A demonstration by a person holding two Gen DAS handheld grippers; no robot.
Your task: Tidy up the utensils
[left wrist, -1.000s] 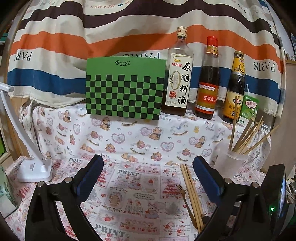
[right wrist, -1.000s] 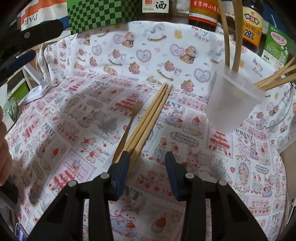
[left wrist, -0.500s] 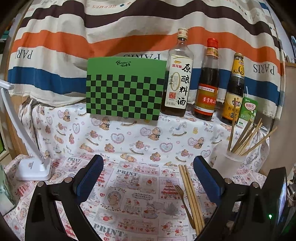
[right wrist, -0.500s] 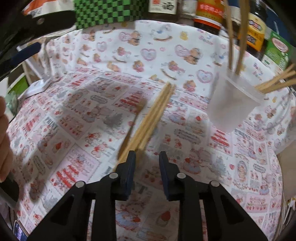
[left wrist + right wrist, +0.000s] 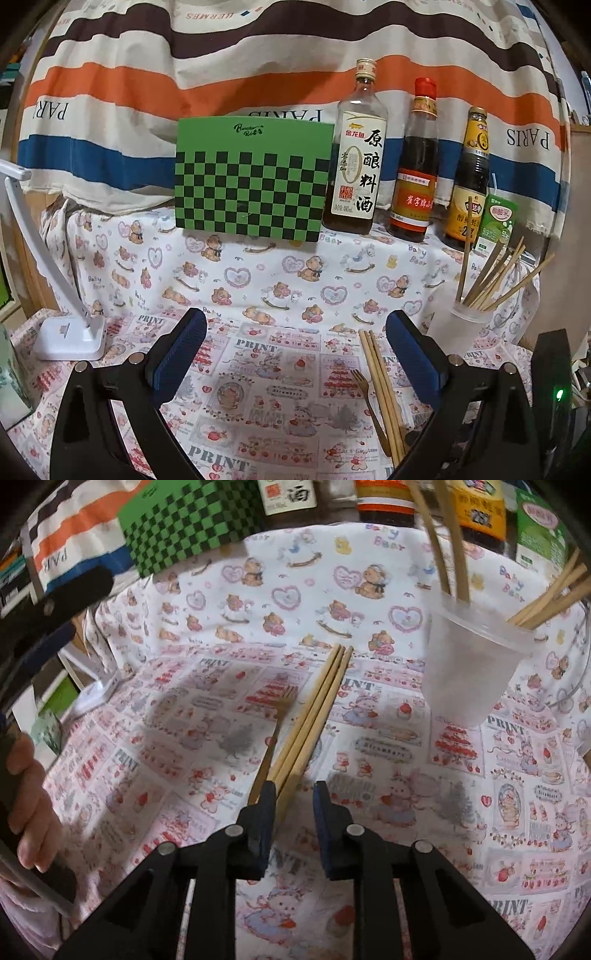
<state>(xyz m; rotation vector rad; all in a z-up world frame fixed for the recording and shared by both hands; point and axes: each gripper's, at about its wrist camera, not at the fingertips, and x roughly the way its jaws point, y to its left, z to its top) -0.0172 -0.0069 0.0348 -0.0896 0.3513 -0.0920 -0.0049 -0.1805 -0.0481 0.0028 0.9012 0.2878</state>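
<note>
Three long pale bamboo chopsticks (image 5: 314, 716) lie side by side, touching, on the pink printed tablecloth (image 5: 480, 812). In the right wrist view their long axis runs from the near ends at the right gripper (image 5: 293, 794) up and slightly rightward, the far tips pointing toward the raised back shelf draped in a bear-and-heart cloth (image 5: 295, 583). A slim gold-coloured metal fork (image 5: 275, 727) lies just beside them on their left, nearly parallel, tines at the far end, handle toward the gripper.

The right gripper's blue-padded jaws stand narrow with a clear gap between them. The near ends of the chopsticks reach the inner edge of the left pad; whether the pad presses on them cannot be told, and the rest of the gap shows only cloth. The fork handle passes outside that left pad.

To the right of the chopsticks stands a frosted translucent plastic cup (image 5: 469, 664), upright, holding more chopsticks (image 5: 546, 598) that lean and fan outward.

In the left wrist view the left gripper (image 5: 295, 343) hangs above the cloth with its jaws spread wide and nothing between them. The chopsticks there (image 5: 380, 387) lie near its right finger, running away from the camera. On the shelf behind stand a green box with a black checker pattern (image 5: 251, 184) and three tall glass sauce bottles (image 5: 415, 166). A hand (image 5: 29, 794) shows at the left edge of the right wrist view
</note>
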